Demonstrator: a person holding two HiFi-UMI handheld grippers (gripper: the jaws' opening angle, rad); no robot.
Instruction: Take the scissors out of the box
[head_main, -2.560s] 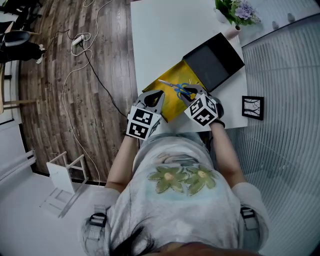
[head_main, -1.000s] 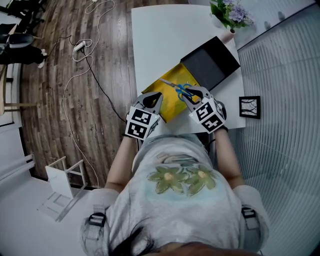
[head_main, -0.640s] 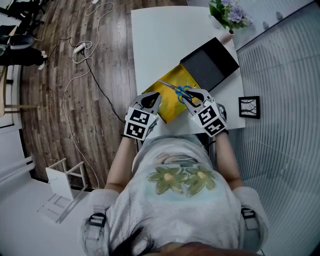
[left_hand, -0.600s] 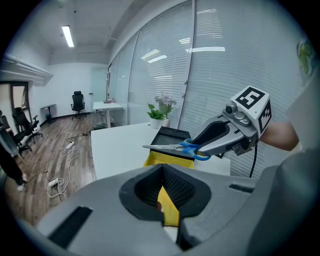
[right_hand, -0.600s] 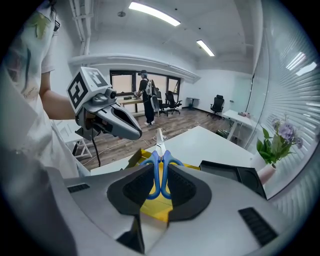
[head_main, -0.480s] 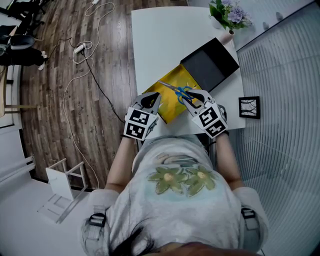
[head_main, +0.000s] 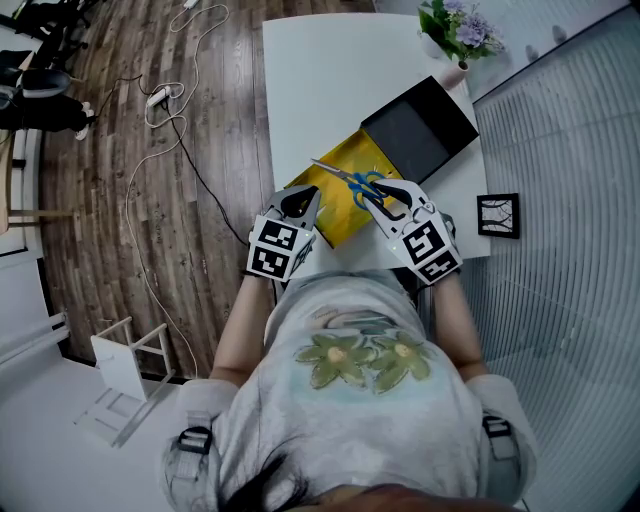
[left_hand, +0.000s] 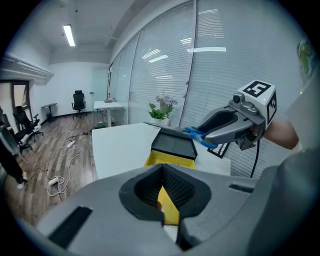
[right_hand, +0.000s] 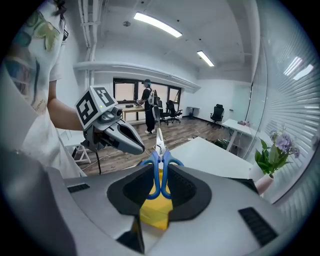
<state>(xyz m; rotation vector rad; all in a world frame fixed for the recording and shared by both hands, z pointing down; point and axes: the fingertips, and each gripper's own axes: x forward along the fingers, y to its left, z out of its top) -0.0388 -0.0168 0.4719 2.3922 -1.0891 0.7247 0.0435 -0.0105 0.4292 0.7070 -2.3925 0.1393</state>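
The blue-handled scissors (head_main: 362, 183) hang over the open yellow box (head_main: 340, 205), blades pointing far-left. My right gripper (head_main: 385, 196) is shut on their handles. In the right gripper view the handles (right_hand: 159, 167) sit between the pads and the blades stick up past them. My left gripper (head_main: 302, 198) is at the box's near-left corner, jaws closed on the yellow wall (left_hand: 169, 207). From the left gripper view I see the right gripper (left_hand: 225, 125) holding the scissors (left_hand: 200, 136) above the box's black lid (left_hand: 172, 145).
The black lid (head_main: 425, 125) lies open at the box's far end on the white table (head_main: 320, 90). A flower vase (head_main: 458, 35) stands at the far right corner, and a small black frame (head_main: 500, 214) lies on the right. Cables and a white stool (head_main: 130, 345) are on the wood floor at left.
My right gripper has tilted and drawn back slightly toward the person, carrying the scissors with it. The left gripper and the box have stayed put.
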